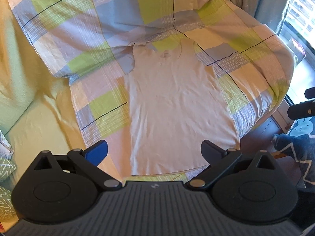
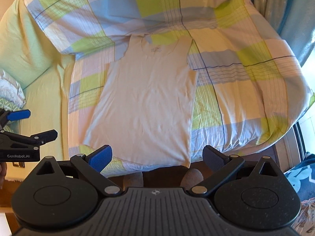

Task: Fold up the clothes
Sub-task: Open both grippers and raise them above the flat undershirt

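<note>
1. Left wrist view: the white tank top (image 1: 177, 106) is seen laid flat on the checked duvet (image 1: 246, 45) of the bed, hem towards the camera, straps at the far end. The left gripper (image 1: 154, 151) is held above the hem with its fingers spread wide and nothing between them. For a clean first fold, the hem corner on this side is best pinched through both layers, so that front and back are lifted together.

2. Same view: the top is read as thin, soft knit, faintly wrinkled, with a small pale print below the scooped neckline. The duvet is puffy, so a low, firm pinch is judged safer than a skim.

3. Right wrist view: the right gripper (image 2: 157, 158) is shown released too, empty, poised over the hem's right corner at the bed edge. The blue finger pad (image 2: 100, 160) is textured. The green sheet (image 2: 45, 98) lies bare at the left.
</note>
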`<state>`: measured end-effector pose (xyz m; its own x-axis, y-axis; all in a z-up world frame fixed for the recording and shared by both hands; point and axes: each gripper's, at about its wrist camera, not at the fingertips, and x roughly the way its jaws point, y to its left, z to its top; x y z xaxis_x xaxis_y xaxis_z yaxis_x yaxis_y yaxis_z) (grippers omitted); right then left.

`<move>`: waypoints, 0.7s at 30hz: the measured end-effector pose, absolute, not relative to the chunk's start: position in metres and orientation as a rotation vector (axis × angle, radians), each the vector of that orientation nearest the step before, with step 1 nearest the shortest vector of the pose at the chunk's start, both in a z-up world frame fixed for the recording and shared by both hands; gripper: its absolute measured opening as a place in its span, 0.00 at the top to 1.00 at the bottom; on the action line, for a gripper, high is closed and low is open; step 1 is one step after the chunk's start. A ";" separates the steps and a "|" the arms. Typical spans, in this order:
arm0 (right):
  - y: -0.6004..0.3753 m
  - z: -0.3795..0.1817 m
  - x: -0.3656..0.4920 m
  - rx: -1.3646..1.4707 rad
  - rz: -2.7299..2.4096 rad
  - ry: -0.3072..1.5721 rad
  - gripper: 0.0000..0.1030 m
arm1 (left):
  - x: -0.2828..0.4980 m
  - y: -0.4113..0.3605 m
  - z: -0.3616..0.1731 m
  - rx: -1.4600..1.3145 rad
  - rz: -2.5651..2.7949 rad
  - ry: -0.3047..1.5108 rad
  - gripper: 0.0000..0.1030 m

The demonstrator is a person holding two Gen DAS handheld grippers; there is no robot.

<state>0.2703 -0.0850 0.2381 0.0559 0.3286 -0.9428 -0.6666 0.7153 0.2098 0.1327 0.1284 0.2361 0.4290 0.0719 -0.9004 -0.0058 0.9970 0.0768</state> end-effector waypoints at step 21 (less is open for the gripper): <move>0.004 0.142 0.153 -0.556 0.923 1.240 0.05 | 0.036 0.178 0.075 0.688 -0.553 1.086 0.81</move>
